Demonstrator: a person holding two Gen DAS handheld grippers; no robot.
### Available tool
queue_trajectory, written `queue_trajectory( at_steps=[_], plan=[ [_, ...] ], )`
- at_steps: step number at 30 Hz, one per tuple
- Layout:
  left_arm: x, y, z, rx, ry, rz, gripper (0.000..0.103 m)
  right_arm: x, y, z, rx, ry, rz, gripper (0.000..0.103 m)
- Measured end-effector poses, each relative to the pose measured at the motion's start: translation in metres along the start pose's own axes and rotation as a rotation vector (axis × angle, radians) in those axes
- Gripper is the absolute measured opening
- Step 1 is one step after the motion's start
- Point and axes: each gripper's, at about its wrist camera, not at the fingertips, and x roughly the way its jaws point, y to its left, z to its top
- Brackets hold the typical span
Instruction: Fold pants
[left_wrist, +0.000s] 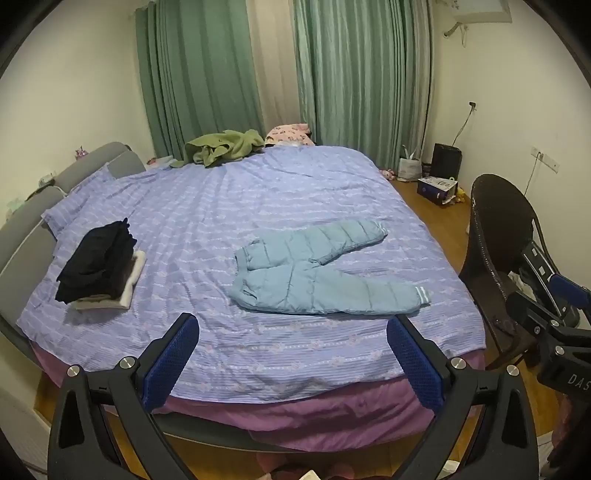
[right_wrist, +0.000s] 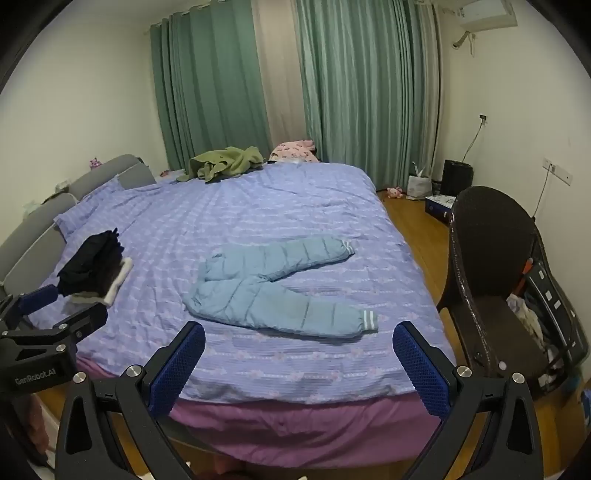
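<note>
Pants (left_wrist: 317, 273) spread flat near bed (left_wrist: 258, 373) edge (unfolded), left gripper (left_wrist: 291, 365) and right gripper (right_wrist: 299, 369) released, hovering short of it

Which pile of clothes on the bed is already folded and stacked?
The dark stack near the headboard, sitting on a white folded piece. The light blue pants lie spread flat with legs apart, and the green garment at the far edge is a crumpled heap.
</note>
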Motion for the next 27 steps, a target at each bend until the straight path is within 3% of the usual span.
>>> queue_trajectory(
  at_steps=[27],
  plan=[
    [0.0014,-0.0041,0.0092,0.012,-0.027,0.025,0.103,0.0005,-0.0053,0.0057,0.001,0.003,-0.005,0.103]
  ],
)
